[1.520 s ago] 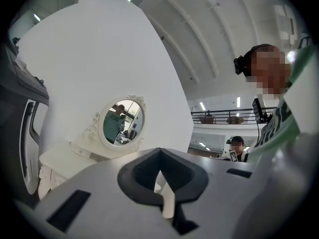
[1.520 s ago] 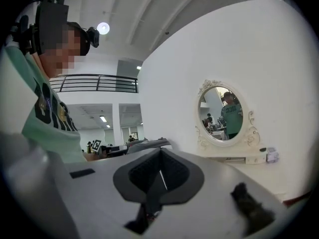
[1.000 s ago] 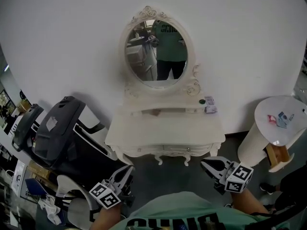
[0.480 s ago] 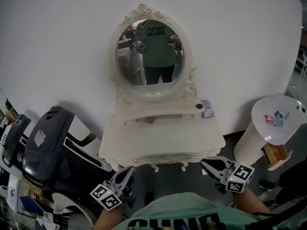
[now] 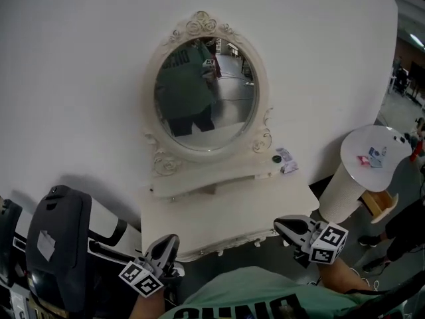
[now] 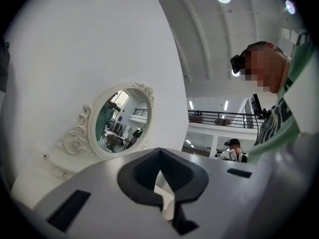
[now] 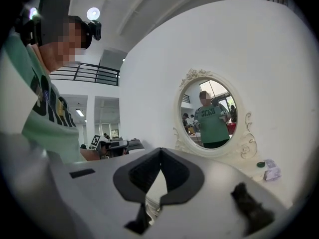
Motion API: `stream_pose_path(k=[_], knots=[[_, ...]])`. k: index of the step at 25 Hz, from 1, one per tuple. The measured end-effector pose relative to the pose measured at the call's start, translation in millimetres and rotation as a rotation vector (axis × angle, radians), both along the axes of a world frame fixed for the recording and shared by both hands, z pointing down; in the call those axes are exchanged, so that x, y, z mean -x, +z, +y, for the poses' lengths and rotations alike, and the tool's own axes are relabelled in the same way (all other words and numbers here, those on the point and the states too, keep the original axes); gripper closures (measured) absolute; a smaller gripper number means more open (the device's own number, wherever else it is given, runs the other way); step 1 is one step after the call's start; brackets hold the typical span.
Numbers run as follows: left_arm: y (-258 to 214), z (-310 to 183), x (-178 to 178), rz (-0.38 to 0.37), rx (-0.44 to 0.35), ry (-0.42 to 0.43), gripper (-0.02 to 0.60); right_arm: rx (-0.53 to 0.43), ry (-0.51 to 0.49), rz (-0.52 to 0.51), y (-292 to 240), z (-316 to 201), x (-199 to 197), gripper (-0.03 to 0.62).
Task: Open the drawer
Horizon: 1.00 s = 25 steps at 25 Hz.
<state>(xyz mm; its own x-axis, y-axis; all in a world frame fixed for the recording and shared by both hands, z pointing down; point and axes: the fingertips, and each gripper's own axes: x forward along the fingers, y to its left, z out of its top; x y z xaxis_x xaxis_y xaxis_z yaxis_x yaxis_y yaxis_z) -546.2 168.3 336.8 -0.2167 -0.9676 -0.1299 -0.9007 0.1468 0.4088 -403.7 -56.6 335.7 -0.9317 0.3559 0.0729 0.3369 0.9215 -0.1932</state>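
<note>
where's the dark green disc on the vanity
Head view: the disc sits at the right end of the vanity's upper shelf, below the mirror frame, just left of the pale packet.

The drawer (image 5: 224, 246) sits in the front apron of a white, carved dressing table (image 5: 226, 208), just under the tabletop's scalloped front edge. From above only a thin strip of its front shows, cream-white like the rest of the piece, with what look like small knobs along it. It appears shut, its face level with the apron, nothing pulled out past the tabletop.
</note>
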Motion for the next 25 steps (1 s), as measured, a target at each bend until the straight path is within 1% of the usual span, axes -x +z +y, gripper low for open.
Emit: stream_pose_path(k=[3, 6, 9, 12, 15, 18, 22, 25], knots=[[5, -1, 32, 0.005, 0.001, 0.048, 0.578, -0.017, 0.04, 0.01, 2, 8, 25, 0.585], [14, -16, 51, 0.016, 0.015, 0.119, 0.578, -0.018, 0.091, 0.024, 5, 7, 38, 0.585], [26, -41, 54, 0.043, 0.039, 0.222, 0.578, -0.011, 0.17, 0.046, 11, 1, 33, 0.585], [36, -71, 49, 0.055, 0.067, 0.308, 0.578, -0.004, 0.238, 0.064, 19, -12, 22, 0.585], [44, -105, 35, 0.052, 0.101, 0.38, 0.578, 0.003, 0.305, 0.062, 25, -32, 3, 0.585], [51, -142, 10, 0.03, 0.144, 0.445, 0.578, 0.021, 0.375, 0.057, 34, -56, -30, 0.585], [56, -192, -29, 0.008, 0.172, 0.469, 0.578, 0.03, 0.438, 0.064, 48, -91, -84, 0.585], [61, -229, -68, -0.005, 0.197, 0.492, 0.578, 0.029, 0.476, 0.065, 53, -118, -131, 0.585]])
